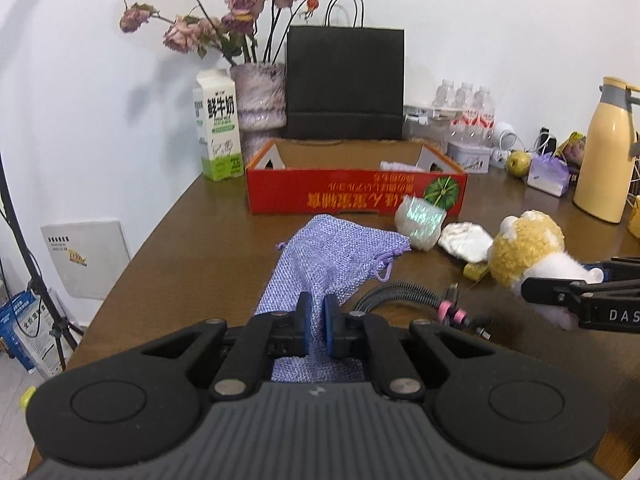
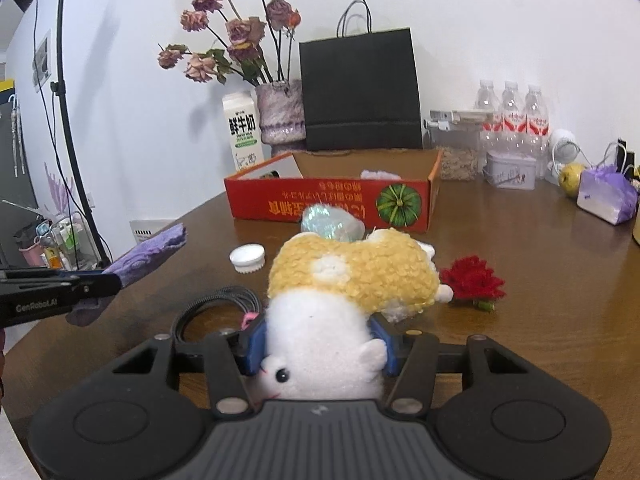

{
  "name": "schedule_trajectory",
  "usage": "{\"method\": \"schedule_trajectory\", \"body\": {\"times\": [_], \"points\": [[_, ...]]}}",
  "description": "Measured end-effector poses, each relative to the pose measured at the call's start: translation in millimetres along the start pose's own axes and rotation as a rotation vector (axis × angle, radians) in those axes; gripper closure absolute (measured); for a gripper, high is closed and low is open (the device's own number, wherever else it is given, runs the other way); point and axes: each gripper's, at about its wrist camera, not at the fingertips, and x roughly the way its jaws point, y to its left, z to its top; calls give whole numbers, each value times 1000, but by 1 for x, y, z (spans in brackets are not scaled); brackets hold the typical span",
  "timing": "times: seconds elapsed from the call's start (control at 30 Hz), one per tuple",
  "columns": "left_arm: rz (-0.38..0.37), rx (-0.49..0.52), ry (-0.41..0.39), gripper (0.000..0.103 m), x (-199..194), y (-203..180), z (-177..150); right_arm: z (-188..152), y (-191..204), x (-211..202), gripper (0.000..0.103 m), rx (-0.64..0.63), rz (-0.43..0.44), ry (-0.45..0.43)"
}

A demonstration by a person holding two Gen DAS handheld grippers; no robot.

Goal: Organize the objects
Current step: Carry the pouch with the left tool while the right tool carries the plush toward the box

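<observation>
Before the red box [image 1: 356, 194], left gripper [image 1: 319, 326] pinches a purple pouch [image 1: 332, 256], right gripper [image 2: 318, 346] clamps a plush [image 2: 344, 280]; thin cloth could slip free.

1. The scene is backed by a plain white wall [image 1: 480, 20].
2. A brown wooden table [image 1: 192, 256] is set against it.
3. A black light stand [image 2: 70, 132] is seen at the left.
4. Pale floor [image 1: 12, 392] is glimpsed below.
</observation>
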Motion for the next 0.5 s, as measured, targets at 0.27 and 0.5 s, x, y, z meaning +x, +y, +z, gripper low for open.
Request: {"method": "schedule_trajectory", "body": {"times": [0.27, 0.5], "points": [[-13, 5, -34, 96, 5, -7, 21, 21, 6, 2, 51, -29, 10, -30], [-18, -2, -52, 96, 19, -8, 40, 40, 11, 12, 51, -46, 20, -50]]}}
